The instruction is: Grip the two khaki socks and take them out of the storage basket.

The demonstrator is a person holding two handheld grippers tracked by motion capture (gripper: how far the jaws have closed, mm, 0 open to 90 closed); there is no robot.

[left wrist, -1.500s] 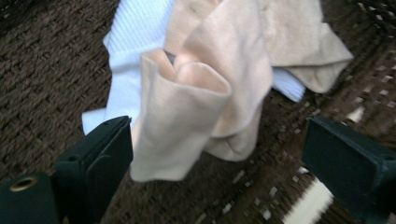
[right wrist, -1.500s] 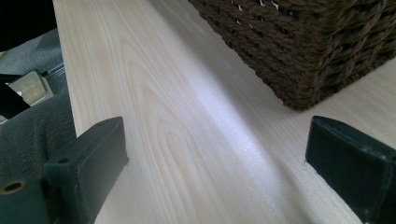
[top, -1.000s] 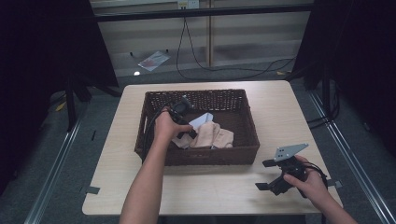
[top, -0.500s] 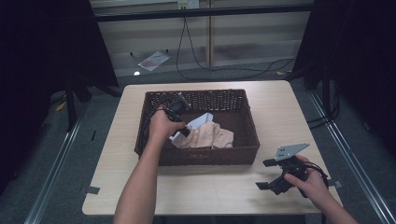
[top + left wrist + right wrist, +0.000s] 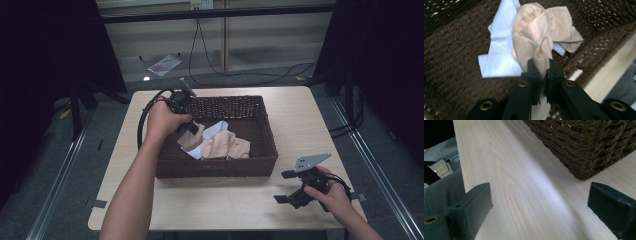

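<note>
left fingers (image 5: 543,72) clamped on beige sock (image 5: 534,45), sock trailing down into basket (image 5: 260,165); right fingers (image 5: 286,186) apart, idle on counter (image 5: 210,205).

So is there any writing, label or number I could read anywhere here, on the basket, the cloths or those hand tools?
None can be read.
Wicker basket: no label or tag.
Beige sock and white cloth: plain, no print.
Left gripper and right gripper: no markings legible.
Paper on the floor beyond the table: too small and blurred to tell.
</note>
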